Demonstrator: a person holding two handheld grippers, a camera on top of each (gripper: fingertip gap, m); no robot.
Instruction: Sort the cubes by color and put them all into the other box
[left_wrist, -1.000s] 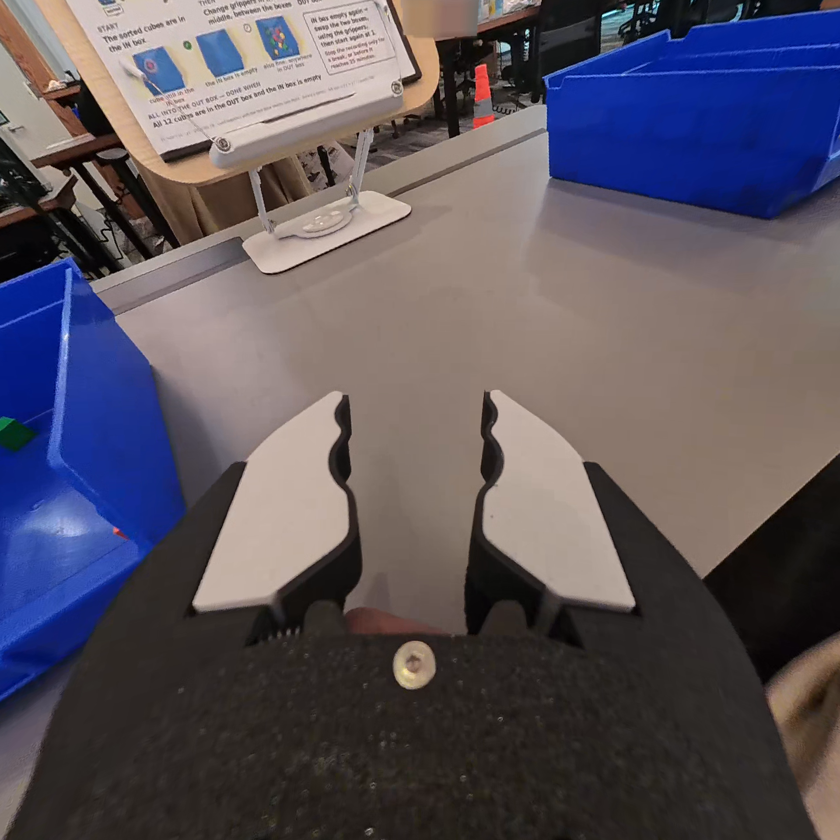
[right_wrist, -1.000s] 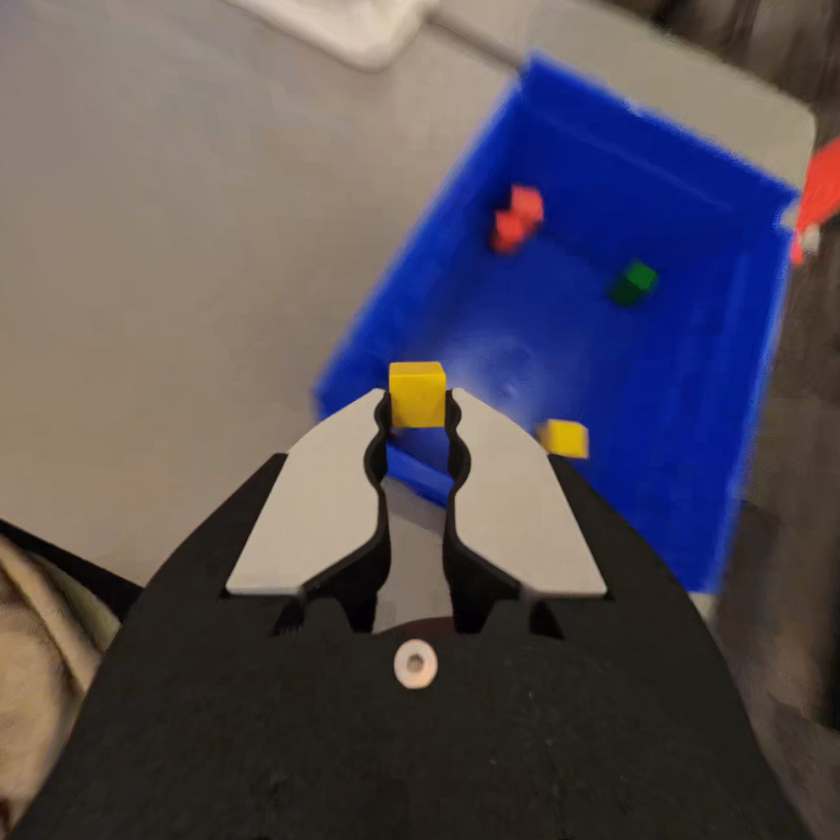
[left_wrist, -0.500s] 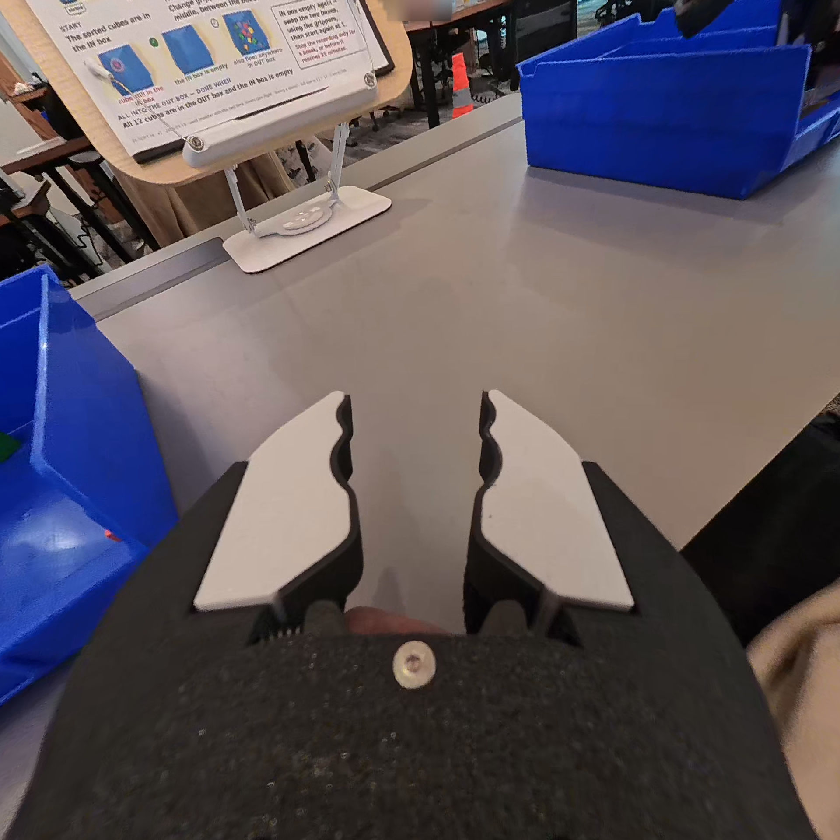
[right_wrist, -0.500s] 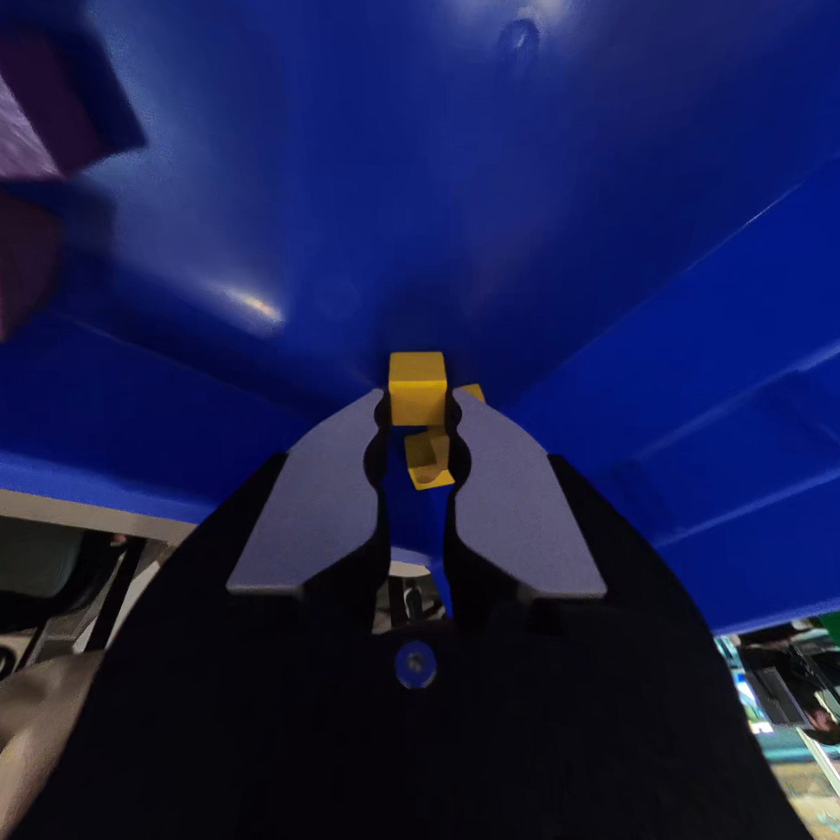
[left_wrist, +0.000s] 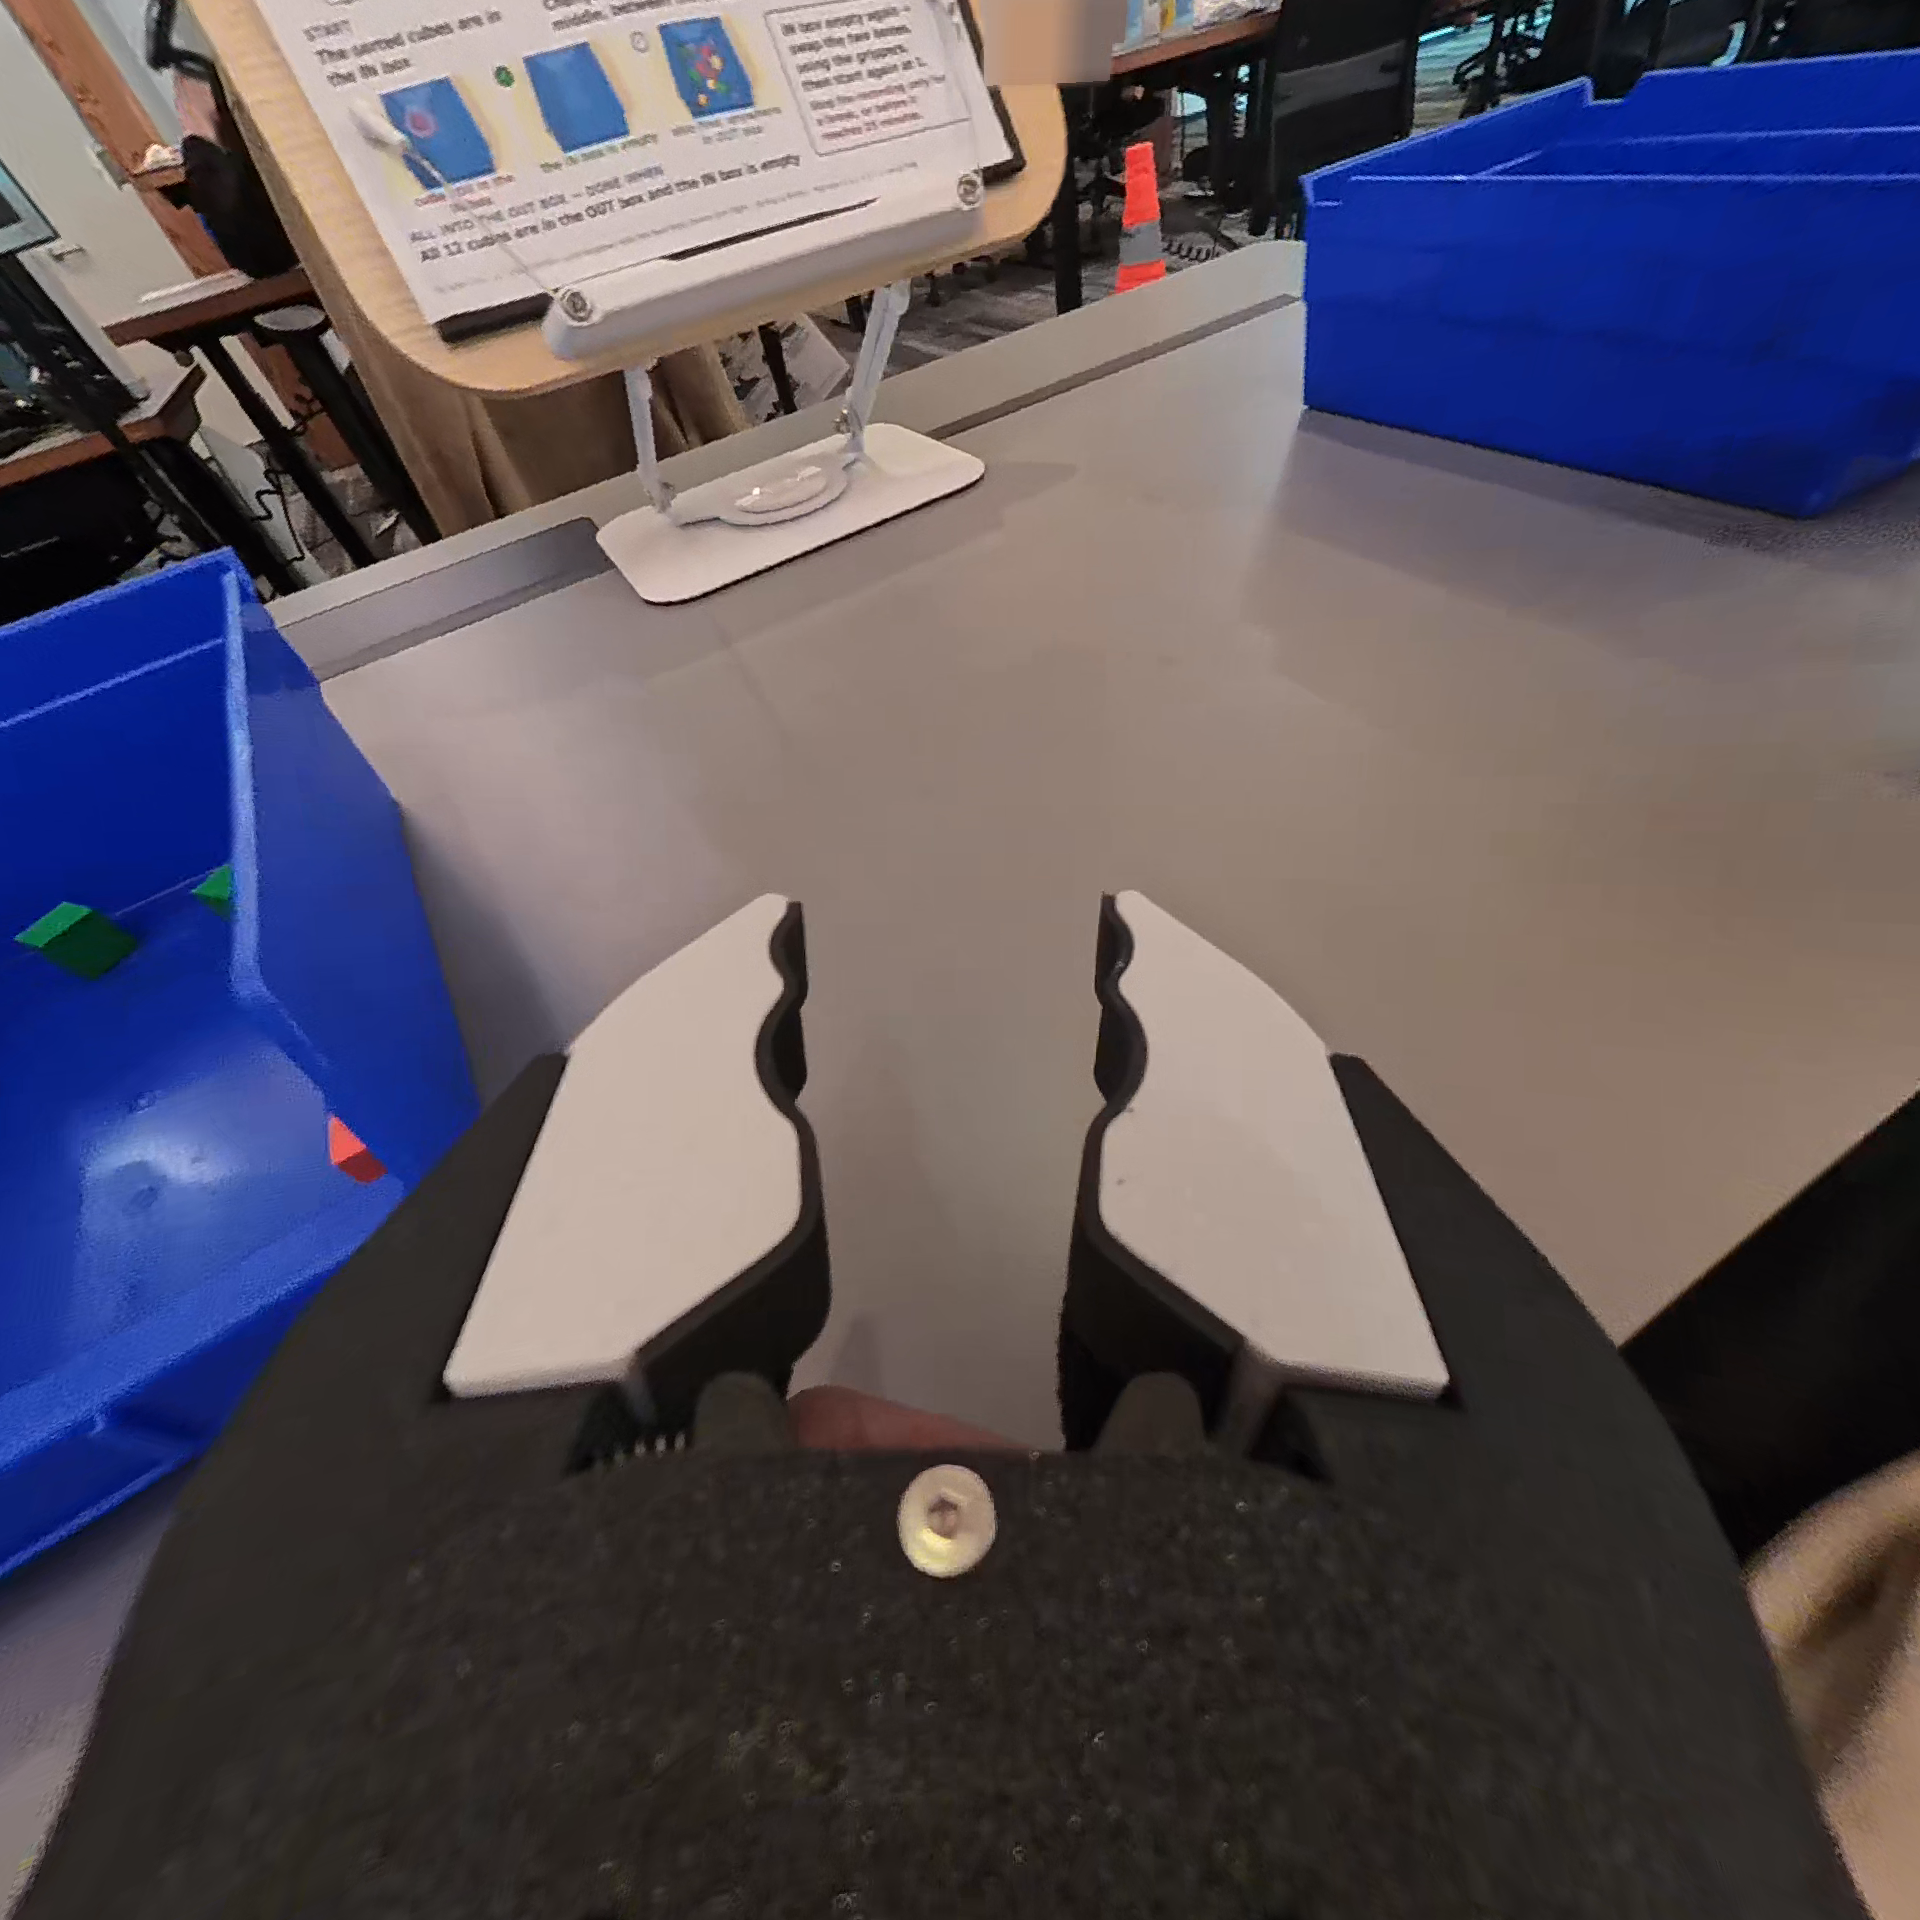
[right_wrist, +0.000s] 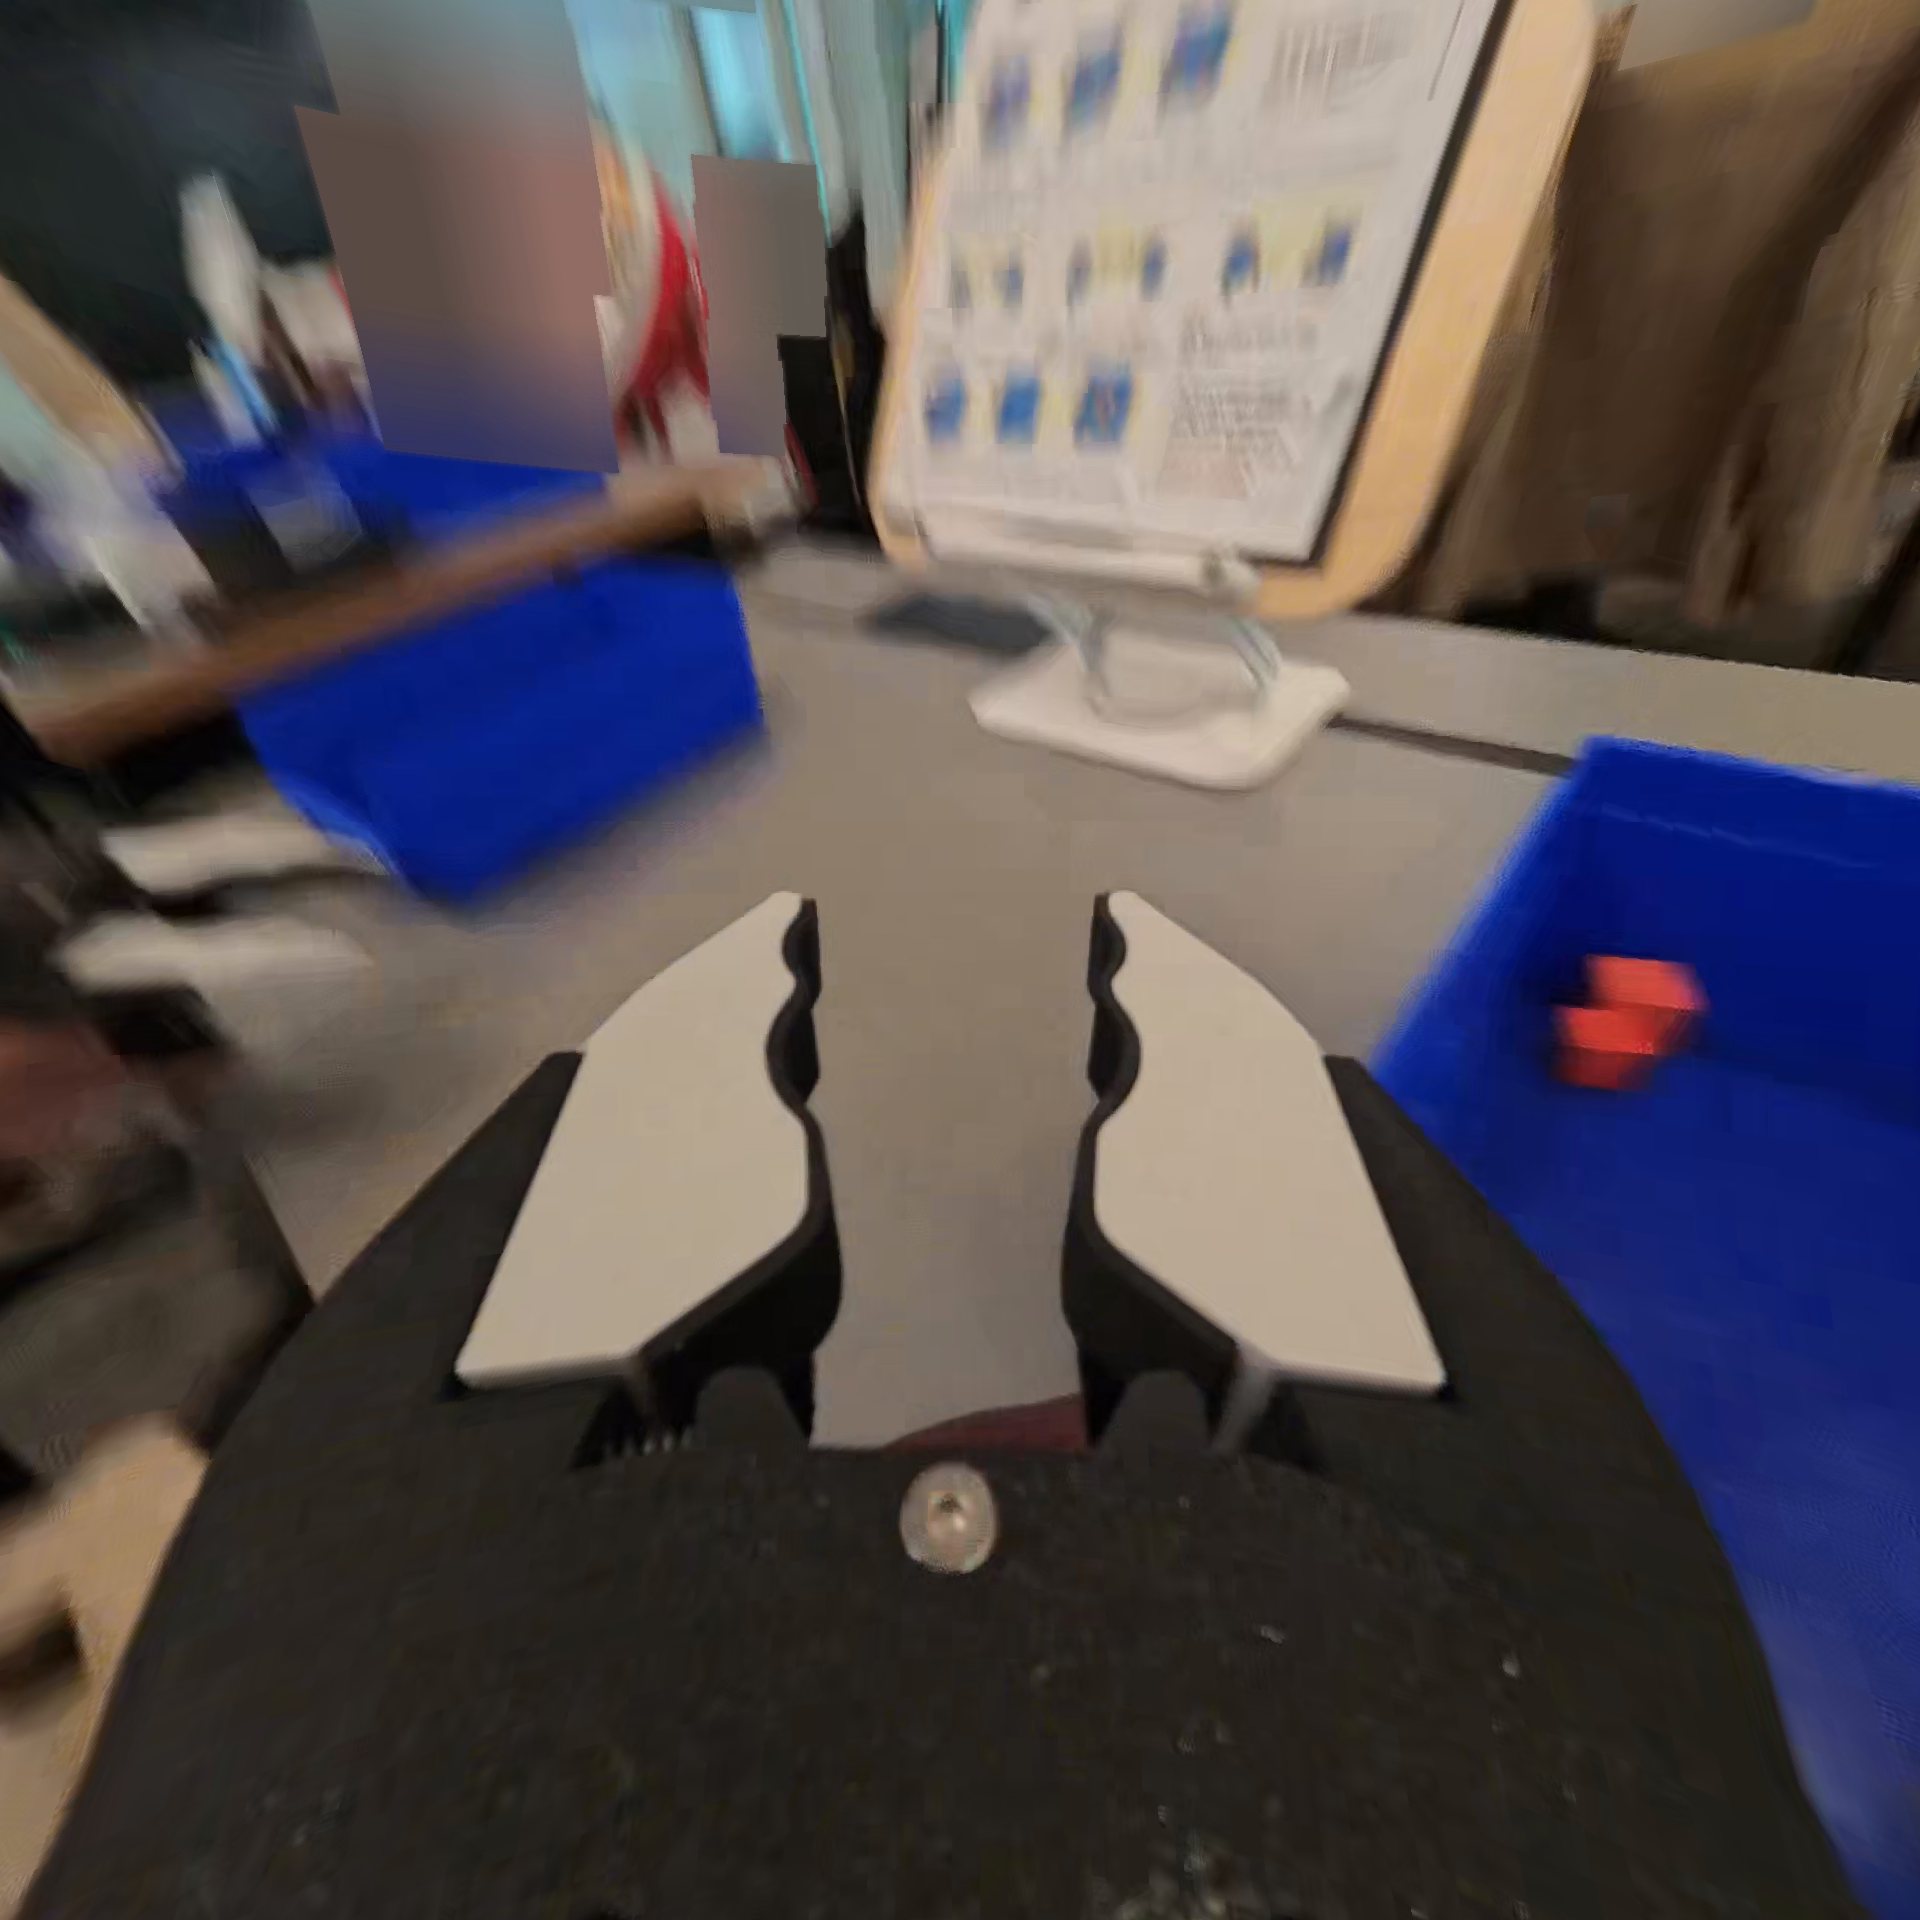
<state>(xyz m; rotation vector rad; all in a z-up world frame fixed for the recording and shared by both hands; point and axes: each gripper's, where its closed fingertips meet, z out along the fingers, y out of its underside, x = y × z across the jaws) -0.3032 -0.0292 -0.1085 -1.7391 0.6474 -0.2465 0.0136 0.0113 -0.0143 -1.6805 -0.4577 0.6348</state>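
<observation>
Since both the left gripper (left_wrist: 948, 971) and the right gripper (right_wrist: 951, 971) are spread apart and hold nothing, the right one should go slowly for what look like red cubes (right_wrist: 1621, 1023) inside the blue box (right_wrist: 1558, 883).

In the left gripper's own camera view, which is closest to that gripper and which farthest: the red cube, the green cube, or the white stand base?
1. Red cube: left, in the near blue bin, beside the left gripper.
2. Green cube: deeper in that bin.
3. White stand base: ahead, at the table's far edge.
</observation>
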